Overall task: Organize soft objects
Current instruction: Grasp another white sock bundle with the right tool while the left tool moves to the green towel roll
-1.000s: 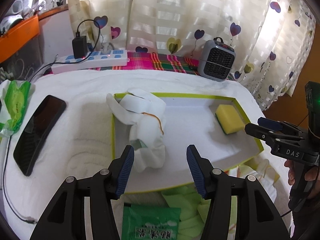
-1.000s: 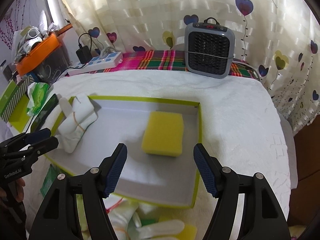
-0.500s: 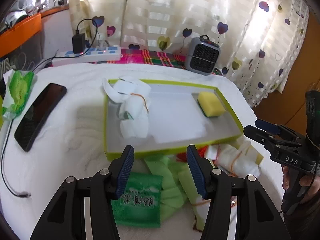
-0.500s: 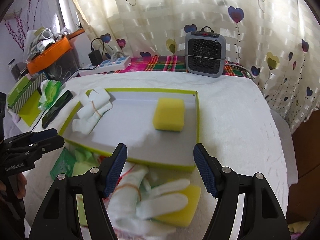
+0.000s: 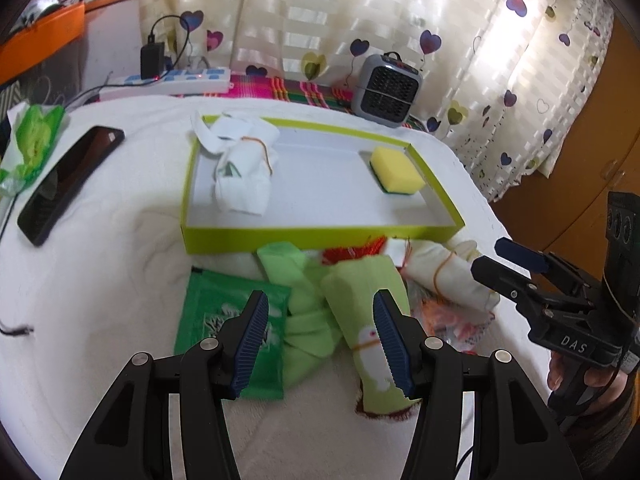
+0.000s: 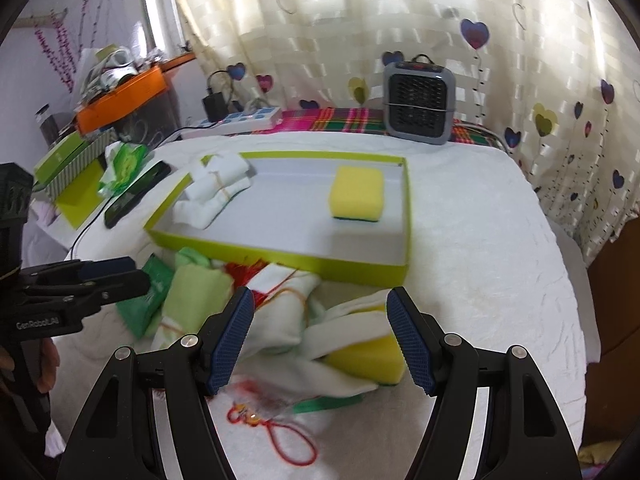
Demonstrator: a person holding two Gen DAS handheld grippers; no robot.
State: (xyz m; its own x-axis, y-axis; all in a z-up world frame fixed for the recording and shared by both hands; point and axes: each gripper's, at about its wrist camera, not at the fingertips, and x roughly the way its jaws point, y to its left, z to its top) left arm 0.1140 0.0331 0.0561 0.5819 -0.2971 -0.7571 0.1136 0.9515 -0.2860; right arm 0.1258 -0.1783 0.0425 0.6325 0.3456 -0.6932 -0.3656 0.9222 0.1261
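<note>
A lime-edged tray (image 5: 320,236) (image 6: 280,256) holds a white cloth bundle (image 5: 244,172) (image 6: 216,196) and a yellow sponge (image 5: 396,170) (image 6: 356,194). In front of it lies a pile: green cloths (image 5: 360,320) (image 6: 192,296), a white bundle with a rubber band (image 5: 444,276) (image 6: 280,312), a second yellow sponge (image 6: 368,356) and a green packet (image 5: 224,316). My left gripper (image 5: 320,336) is open and empty above the green cloths. My right gripper (image 6: 320,336) is open and empty above the white bundle and sponge.
A black phone (image 5: 68,184) and a green wipes pack (image 5: 32,144) lie at the left. A power strip (image 5: 168,82) and a small grey heater (image 5: 386,90) stand at the back. A red cord (image 6: 280,436) lies near the front edge.
Both grippers have pulled back and up from the tray. The pile of cloths in front of the tray has come into view. Both stay open.
</note>
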